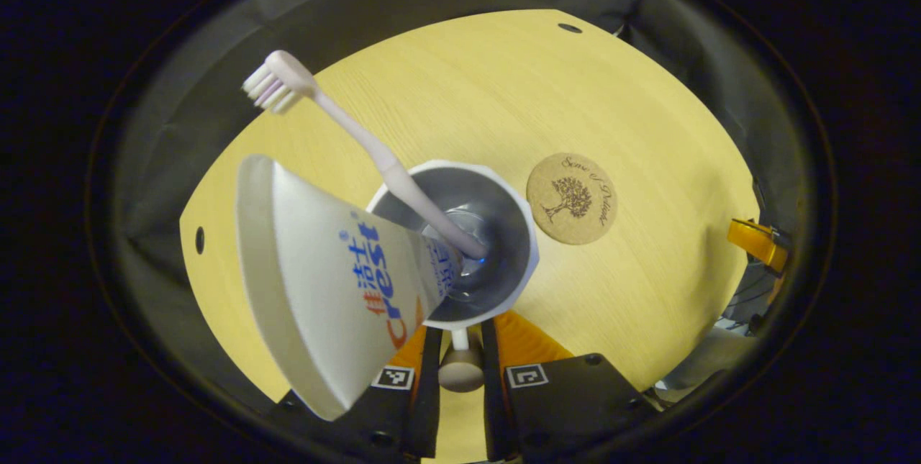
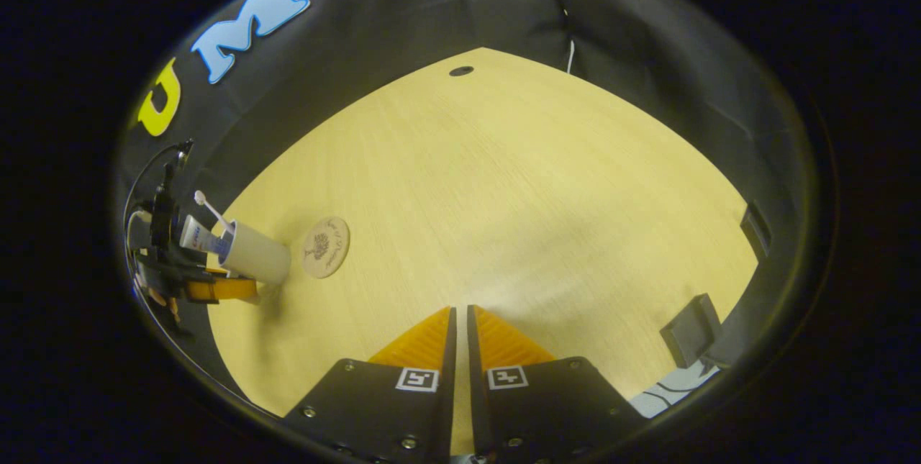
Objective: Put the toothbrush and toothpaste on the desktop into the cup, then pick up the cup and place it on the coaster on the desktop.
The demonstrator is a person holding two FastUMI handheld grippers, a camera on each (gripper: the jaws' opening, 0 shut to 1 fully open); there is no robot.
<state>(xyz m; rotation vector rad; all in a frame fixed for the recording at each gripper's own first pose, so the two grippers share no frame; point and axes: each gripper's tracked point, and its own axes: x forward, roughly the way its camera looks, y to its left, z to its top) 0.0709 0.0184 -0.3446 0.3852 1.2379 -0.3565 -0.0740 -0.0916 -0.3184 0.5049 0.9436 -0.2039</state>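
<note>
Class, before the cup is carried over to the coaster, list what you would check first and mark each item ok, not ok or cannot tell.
1. Toothbrush in the cup: ok, handle inside, head sticking out.
2. Toothpaste in the cup: ok, leaning over the rim.
3. Left gripper holds the cup's handle: cannot tell; the fingers flank it, but contact is unclear.
4. Coaster bare: ok.
5. Cup off the coaster: ok, it stands beside it.
6. Right gripper out of the way: ok, shut and well apart.

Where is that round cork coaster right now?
In the left gripper view the coaster lies flat on the desktop, just right of the cup; the cup is not on it.
</note>
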